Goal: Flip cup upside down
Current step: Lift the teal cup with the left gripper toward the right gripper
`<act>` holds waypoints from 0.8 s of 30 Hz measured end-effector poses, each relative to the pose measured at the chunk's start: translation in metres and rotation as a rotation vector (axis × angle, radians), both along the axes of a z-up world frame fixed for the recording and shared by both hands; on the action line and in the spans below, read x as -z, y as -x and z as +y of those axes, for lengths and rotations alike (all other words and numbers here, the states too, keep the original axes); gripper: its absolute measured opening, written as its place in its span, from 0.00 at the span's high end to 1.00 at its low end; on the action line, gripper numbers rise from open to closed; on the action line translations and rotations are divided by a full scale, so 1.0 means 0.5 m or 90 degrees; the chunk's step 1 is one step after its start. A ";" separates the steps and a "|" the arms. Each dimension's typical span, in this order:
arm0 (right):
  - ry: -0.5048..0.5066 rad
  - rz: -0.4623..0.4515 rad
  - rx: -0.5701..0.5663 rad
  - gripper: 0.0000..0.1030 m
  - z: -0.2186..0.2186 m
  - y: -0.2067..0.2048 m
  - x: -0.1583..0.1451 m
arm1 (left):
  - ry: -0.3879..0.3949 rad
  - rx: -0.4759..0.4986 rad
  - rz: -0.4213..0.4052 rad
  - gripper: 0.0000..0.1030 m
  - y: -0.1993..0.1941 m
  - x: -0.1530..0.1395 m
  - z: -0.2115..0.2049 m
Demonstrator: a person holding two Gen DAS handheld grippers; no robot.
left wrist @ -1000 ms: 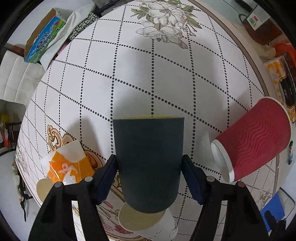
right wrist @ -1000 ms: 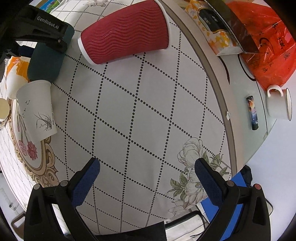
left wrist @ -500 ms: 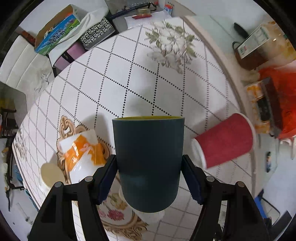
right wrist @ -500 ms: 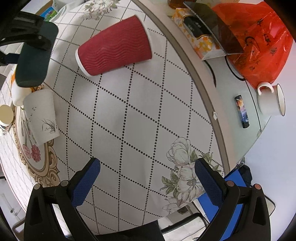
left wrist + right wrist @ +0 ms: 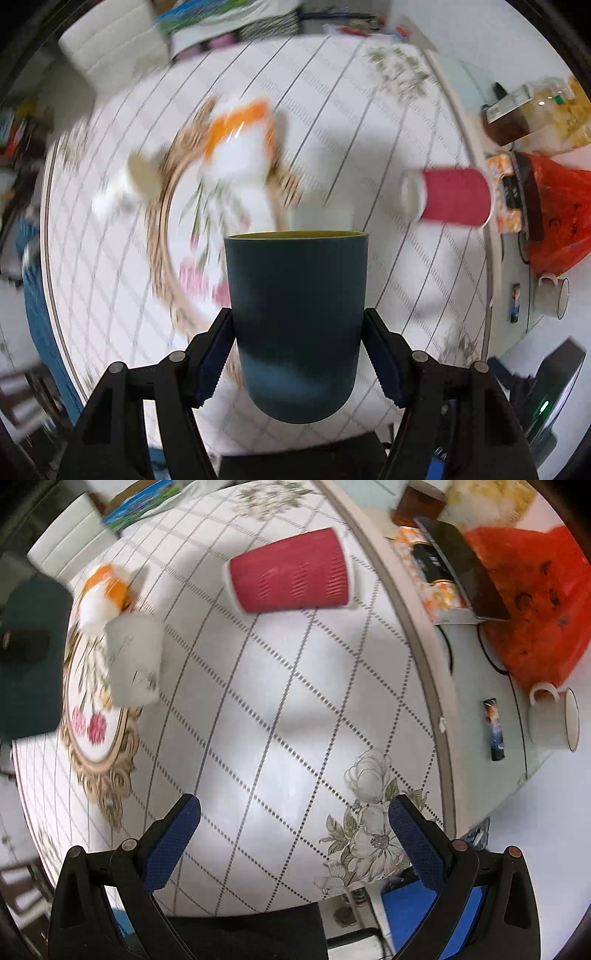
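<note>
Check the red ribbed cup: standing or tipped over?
Tipped over. The red ribbed cup lies on its side on the tablecloth, its wall along the surface, rim toward the table edge.

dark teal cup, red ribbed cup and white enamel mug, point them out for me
dark teal cup [image 5: 295, 314], left wrist view, middle of its side wall
red ribbed cup [image 5: 291, 572], right wrist view, ribbed side
white enamel mug [image 5: 550, 720], right wrist view, outer wall
</note>
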State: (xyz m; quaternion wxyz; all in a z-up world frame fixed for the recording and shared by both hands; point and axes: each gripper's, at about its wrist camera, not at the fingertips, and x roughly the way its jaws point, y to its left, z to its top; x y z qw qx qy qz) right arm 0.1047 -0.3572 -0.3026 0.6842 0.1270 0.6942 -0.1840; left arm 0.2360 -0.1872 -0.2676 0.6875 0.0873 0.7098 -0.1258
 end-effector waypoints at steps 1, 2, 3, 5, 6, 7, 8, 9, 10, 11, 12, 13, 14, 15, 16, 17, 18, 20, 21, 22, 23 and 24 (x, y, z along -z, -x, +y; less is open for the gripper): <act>-0.005 0.001 -0.011 0.00 0.006 0.006 0.005 | -0.003 -0.019 0.008 0.35 0.024 0.013 0.022; -0.010 0.003 -0.025 0.00 0.013 0.015 0.013 | -0.003 -0.034 0.019 0.35 0.046 0.026 0.039; -0.014 0.005 -0.035 0.00 0.018 0.022 0.019 | -0.003 -0.049 0.033 0.35 0.068 0.043 0.055; -0.023 0.013 -0.054 0.00 0.028 0.038 0.036 | -0.007 -0.074 0.056 0.35 0.109 0.077 0.082; -0.028 0.020 -0.065 0.00 0.033 0.046 0.047 | -0.009 -0.085 0.064 0.35 0.126 0.094 0.093; -0.031 0.026 -0.073 0.00 0.038 0.053 0.056 | -0.014 -0.096 0.070 0.35 0.143 0.111 0.101; -0.032 0.035 -0.083 0.00 0.043 0.061 0.067 | -0.018 -0.104 0.074 0.35 0.157 0.125 0.107; -0.032 0.040 -0.090 0.00 0.045 0.066 0.075 | -0.019 -0.110 0.079 0.35 0.167 0.139 0.111; -0.032 0.045 -0.096 0.00 0.049 0.071 0.082 | -0.020 -0.115 0.086 0.35 0.178 0.153 0.113; -0.034 0.050 -0.102 0.00 0.052 0.076 0.089 | -0.020 -0.119 0.090 0.35 0.188 0.164 0.115; -0.035 0.054 -0.106 0.00 0.054 0.079 0.094 | -0.021 -0.121 0.094 0.35 0.193 0.173 0.114; -0.036 0.057 -0.111 0.00 0.057 0.082 0.098 | -0.022 -0.123 0.097 0.35 0.199 0.182 0.113; -0.036 0.058 -0.115 0.00 0.058 0.083 0.100 | -0.023 -0.124 0.099 0.35 0.201 0.189 0.111; -0.034 0.060 -0.119 0.00 0.060 0.084 0.103 | -0.025 -0.123 0.100 0.35 0.202 0.195 0.107; -0.032 0.062 -0.123 0.00 0.060 0.084 0.104 | -0.027 -0.123 0.099 0.35 0.204 0.200 0.105; -0.031 0.063 -0.125 0.00 0.063 0.082 0.107 | -0.029 -0.122 0.098 0.35 0.206 0.205 0.104; -0.031 0.064 -0.125 0.00 0.063 0.082 0.109 | -0.031 -0.116 0.095 0.35 0.207 0.209 0.099; -0.030 0.065 -0.124 0.00 0.063 0.081 0.112 | -0.038 -0.107 0.091 0.35 0.212 0.219 0.093; -0.028 0.066 -0.123 0.00 0.064 0.081 0.113 | -0.040 -0.102 0.091 0.35 0.216 0.223 0.087; -0.026 0.066 -0.121 0.00 0.065 0.081 0.114 | -0.043 -0.097 0.090 0.35 0.223 0.233 0.075; -0.025 0.066 -0.117 0.00 0.064 0.082 0.114 | -0.045 -0.093 0.090 0.35 0.225 0.237 0.070; -0.026 0.066 -0.112 0.00 0.064 0.081 0.115 | -0.049 -0.089 0.085 0.35 0.227 0.238 0.065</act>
